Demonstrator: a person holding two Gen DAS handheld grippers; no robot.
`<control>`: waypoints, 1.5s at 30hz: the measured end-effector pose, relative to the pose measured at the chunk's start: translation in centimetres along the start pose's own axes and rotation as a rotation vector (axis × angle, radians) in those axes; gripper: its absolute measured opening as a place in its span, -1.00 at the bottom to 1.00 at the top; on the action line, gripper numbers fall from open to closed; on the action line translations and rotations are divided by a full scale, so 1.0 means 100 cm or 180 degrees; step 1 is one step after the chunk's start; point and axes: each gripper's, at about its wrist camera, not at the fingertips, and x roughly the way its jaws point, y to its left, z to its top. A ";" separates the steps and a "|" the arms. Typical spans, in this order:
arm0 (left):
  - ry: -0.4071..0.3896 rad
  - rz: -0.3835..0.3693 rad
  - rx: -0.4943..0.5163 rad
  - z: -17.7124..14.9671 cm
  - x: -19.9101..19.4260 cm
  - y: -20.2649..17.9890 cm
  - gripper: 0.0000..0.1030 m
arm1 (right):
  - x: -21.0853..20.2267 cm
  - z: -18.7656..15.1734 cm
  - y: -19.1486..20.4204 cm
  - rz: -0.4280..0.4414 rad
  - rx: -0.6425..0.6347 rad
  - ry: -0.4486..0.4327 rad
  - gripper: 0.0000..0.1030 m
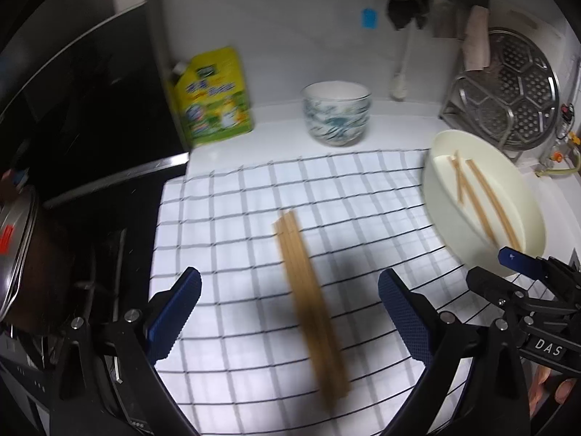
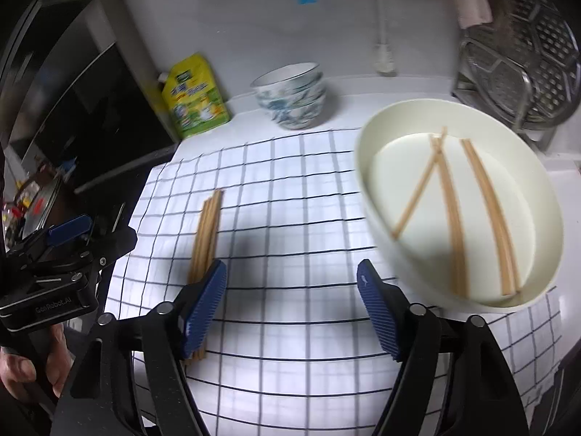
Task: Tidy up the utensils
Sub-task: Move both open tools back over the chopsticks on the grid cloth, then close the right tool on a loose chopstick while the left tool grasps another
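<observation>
A bundle of wooden chopsticks (image 1: 312,305) lies on the checked cloth (image 1: 236,200). My left gripper (image 1: 290,279) hovers over it, open, one finger on each side and neither pad touching the sticks. In the right wrist view the same bundle (image 2: 207,232) lies left of my right gripper (image 2: 290,267), its near end hidden behind the left finger. The right gripper is open with only cloth between its fingers. A white oval dish (image 2: 399,120) to its right holds several loose chopsticks (image 2: 490,214). The dish (image 1: 432,189) also shows at the right of the left wrist view.
Stacked patterned bowls (image 1: 336,116) and a yellow refill pouch (image 1: 212,98) stand at the back of the counter. A metal steamer rack (image 1: 523,87) leans at the back right. A black stove (image 1: 90,127) with a pot (image 1: 18,254) borders the cloth on the left.
</observation>
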 end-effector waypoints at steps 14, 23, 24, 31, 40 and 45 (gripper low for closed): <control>0.0238 0.0137 -0.0193 -0.043 0.021 0.043 0.87 | 0.038 -0.025 0.035 0.0036 -0.0153 0.0258 0.40; 0.0351 0.0068 -0.0180 -0.056 0.034 0.044 0.87 | 0.063 -0.038 0.037 0.0034 -0.0106 0.0420 0.40; 0.0350 0.0070 -0.0178 -0.056 0.035 0.045 0.87 | 0.066 -0.039 0.039 0.0035 -0.0105 0.0434 0.40; 0.0415 0.0114 -0.0218 -0.061 0.044 0.056 0.87 | 0.084 -0.039 0.059 0.0053 -0.0249 0.0467 0.40; 0.0484 0.0121 -0.0368 -0.066 0.052 0.070 0.87 | 0.107 -0.040 0.071 -0.0110 -0.0375 0.0565 0.40; 0.0490 0.0153 -0.0367 -0.067 0.054 0.072 0.87 | 0.114 -0.044 0.076 -0.0233 -0.0460 0.0627 0.40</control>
